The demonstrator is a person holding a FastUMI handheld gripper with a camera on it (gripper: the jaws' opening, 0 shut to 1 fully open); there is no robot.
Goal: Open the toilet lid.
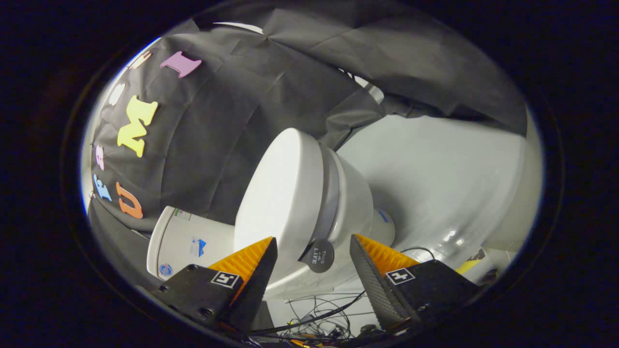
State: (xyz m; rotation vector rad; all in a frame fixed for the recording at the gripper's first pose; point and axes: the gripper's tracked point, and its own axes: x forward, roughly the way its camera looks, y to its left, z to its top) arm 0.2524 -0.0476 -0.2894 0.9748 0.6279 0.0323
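A pale grey, glossy floor (435, 174) spreads beyond the toilet, with black cloth hanging as the booth's wall behind it. The white ceramic toilet (355, 203) appears tilted in the gripper view, its white cistern (188, 241) lying beyond one finger of the tool. The smooth white plastic toilet lid (278, 193) is down on the seat, its broad top surface facing the wall, and its front edge sits just ahead of the fingers. The tool (313, 251) is open, its two fingers spread well apart with nothing pressed between them. A small round dark tab (319, 256) fixed at the lid's front rim lies between the fingertips, touching neither. Thin black cables (319, 314) tangle on the floor below the bowl.
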